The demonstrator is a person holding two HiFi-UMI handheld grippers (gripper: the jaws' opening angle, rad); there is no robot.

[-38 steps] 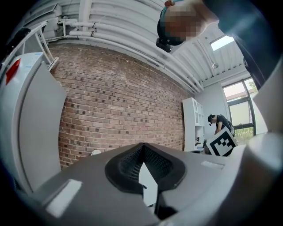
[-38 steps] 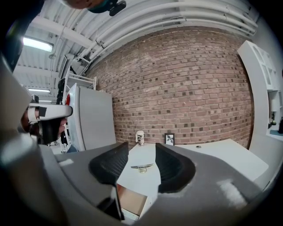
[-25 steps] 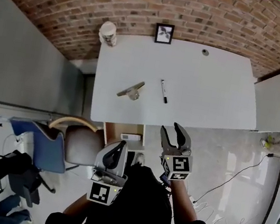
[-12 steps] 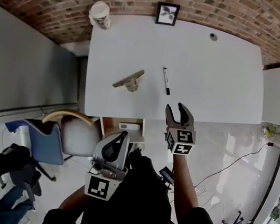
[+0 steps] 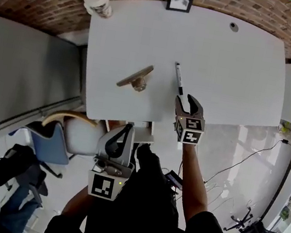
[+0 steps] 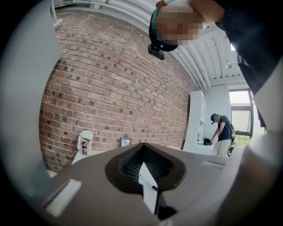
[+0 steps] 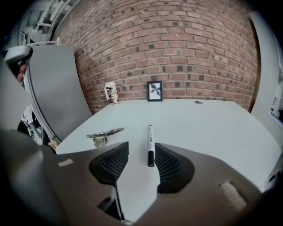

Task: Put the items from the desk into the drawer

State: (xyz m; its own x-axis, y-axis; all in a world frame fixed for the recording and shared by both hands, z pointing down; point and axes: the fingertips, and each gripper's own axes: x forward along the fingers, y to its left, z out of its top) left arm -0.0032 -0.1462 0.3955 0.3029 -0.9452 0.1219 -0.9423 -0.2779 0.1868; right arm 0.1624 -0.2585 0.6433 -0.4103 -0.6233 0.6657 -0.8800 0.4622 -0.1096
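Marker (image 5: 179, 79) lies mid-frame on the white desk (image 5: 236, 73). The right gripper (image 5: 188, 100) has advanced from the desk edge, its empty jaws wide apart around the marker's near end, so a grasp looks imminent. The left gripper (image 5: 124, 134) hangs closed and empty at lower left.

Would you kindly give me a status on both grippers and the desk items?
Right gripper open, jaws either side of near end of marker. Left gripper shut, empty, short of the desk. Nothing blocking the marker.

Light: bright, even daylight; a window (image 6: 241, 117) glows at the far right.
Glare: the white desk (image 5: 226, 71) is nearly washed out.
Shadows: faint and soft.
Distortion: strong fisheye, with dark vignetted corners in both gripper views.
Focus: the nearest foreground is soft.
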